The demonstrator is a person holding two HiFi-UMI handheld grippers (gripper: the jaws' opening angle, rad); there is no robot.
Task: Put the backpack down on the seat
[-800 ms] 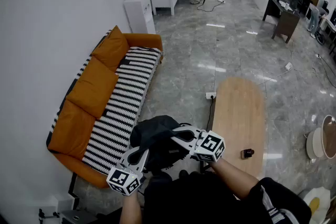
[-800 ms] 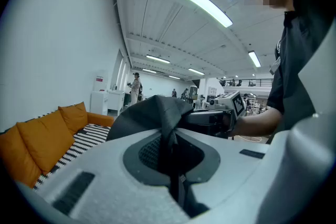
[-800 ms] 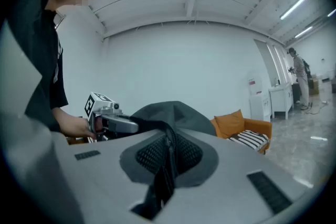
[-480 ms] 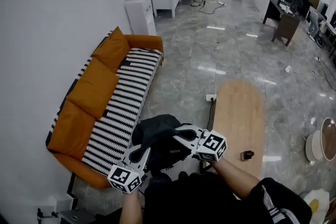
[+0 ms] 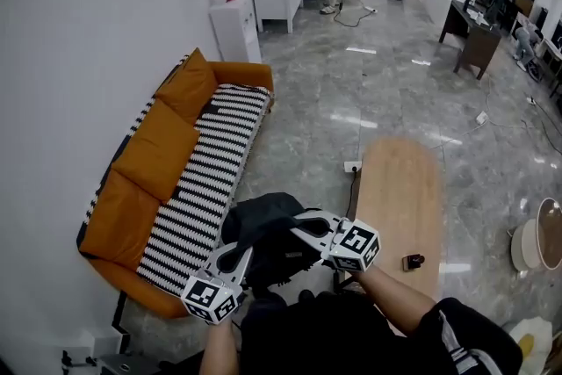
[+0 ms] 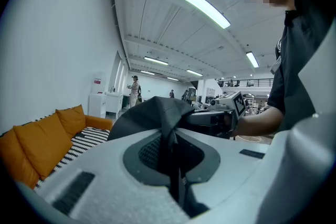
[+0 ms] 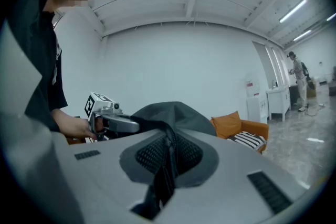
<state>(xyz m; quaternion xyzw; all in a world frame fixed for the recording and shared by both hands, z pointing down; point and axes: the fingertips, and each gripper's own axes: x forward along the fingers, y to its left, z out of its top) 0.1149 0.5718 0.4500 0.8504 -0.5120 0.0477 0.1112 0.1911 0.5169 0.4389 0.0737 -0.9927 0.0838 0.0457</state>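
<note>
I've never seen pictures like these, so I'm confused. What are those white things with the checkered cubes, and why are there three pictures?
A person holds two tools called grippers. Each has two jaws that pinch like tongs; the cubes are part of them. One picture comes from a camera on the person's head, looking down. It shows the left gripper and right gripper both shut on a black backpack, holding it up. The other two pictures come from small cameras riding on each gripper, so you see the fabric pinched up close. On the left is an orange sofa with a striped seat, where the backpack should go. On the right is a wooden table.
</note>
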